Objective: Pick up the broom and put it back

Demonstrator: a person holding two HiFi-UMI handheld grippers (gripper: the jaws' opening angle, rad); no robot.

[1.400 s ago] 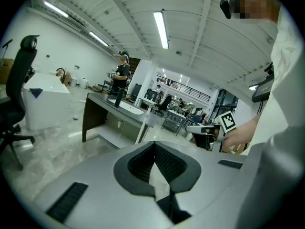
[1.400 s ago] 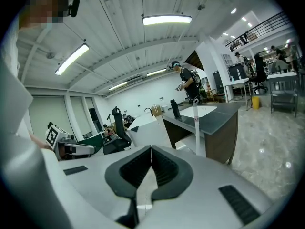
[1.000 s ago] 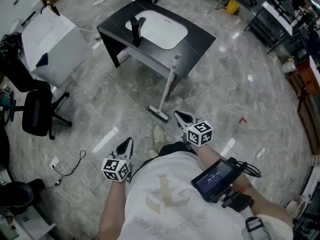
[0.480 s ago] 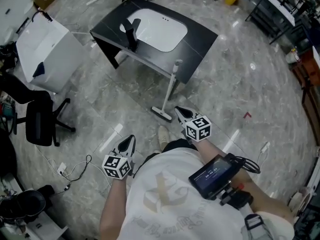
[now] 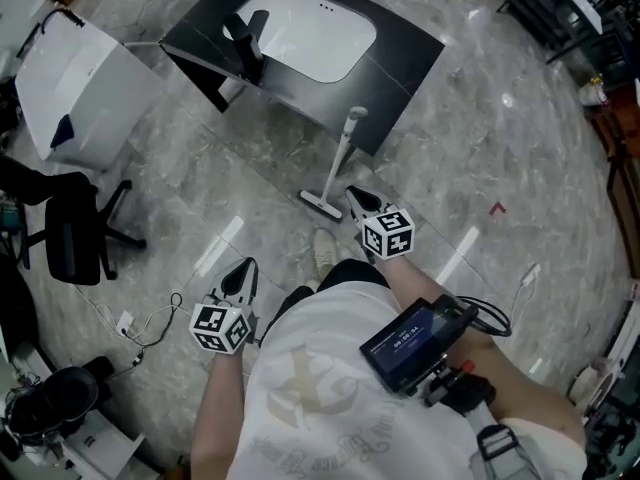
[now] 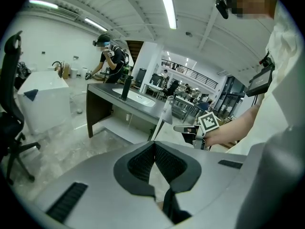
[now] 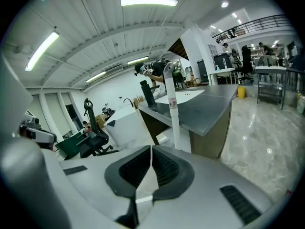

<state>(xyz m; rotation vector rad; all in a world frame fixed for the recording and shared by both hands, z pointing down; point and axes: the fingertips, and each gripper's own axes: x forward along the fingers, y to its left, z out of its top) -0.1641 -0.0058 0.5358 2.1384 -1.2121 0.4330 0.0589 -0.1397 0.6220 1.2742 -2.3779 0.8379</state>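
A white broom [image 5: 338, 163] stands upright on the floor, its handle top leaning against the dark table [image 5: 410, 53]; its head rests on the floor by the table's edge. In the right gripper view the broom's handle [image 7: 171, 104] rises just beyond the jaws. My right gripper [image 5: 357, 201] is shut and empty, its tips just right of the broom head. My left gripper [image 5: 243, 273] is shut too, lower left, well short of the broom. In the left gripper view the broom [image 6: 162, 120] shows ahead with the right gripper [image 6: 183, 128] beside it.
A white sink basin [image 5: 315, 38] and a dark faucet [image 5: 245, 43] sit on the table. A white box [image 5: 80, 78] and a black office chair [image 5: 75, 233] stand at left. Cables [image 5: 150, 318] lie on the floor near my left side. Another person [image 6: 112, 61] works behind the table.
I have stepped closer to the table. The right gripper moved forward and down to the broom head; the left gripper followed forward. Both stayed shut.
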